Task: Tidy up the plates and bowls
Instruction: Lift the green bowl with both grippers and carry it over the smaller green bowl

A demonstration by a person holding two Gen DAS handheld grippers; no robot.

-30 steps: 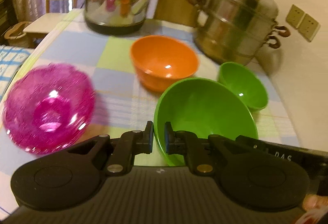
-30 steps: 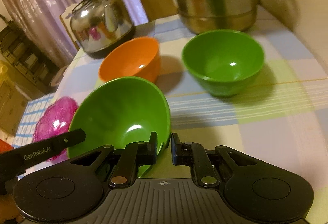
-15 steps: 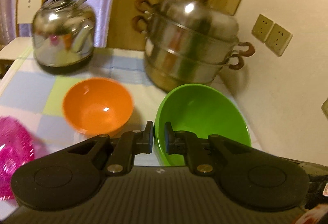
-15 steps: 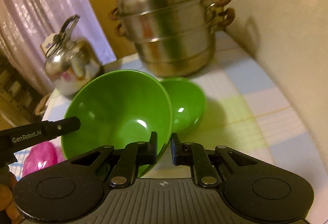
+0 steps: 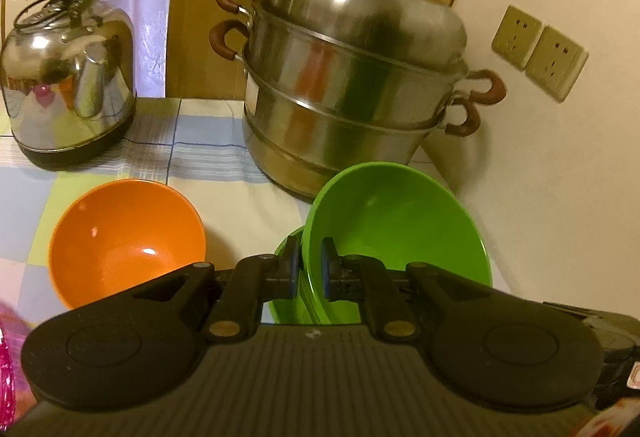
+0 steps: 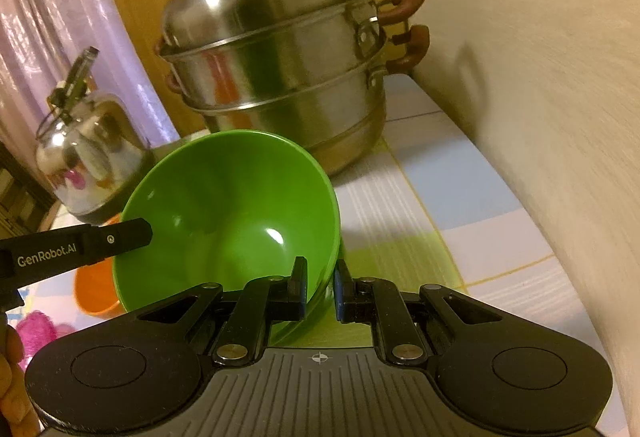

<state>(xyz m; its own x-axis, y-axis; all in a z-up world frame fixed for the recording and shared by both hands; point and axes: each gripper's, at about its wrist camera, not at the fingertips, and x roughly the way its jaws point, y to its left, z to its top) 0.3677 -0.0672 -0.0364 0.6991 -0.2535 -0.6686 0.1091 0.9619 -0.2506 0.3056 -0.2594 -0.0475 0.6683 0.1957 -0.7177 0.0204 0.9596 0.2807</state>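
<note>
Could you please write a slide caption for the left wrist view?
Left gripper pinches the large green bowl's rim beside the orange bowl.

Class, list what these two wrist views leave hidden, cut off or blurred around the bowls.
- Smaller green bowl: left wrist view shows only a sliver; the large green bowl covers it.
- Pink bowl: cut by the left edge.
- Orange bowl: right wrist view, mostly behind the large bowl and left gripper.
- Steamer pot: motion-blurred.
</note>
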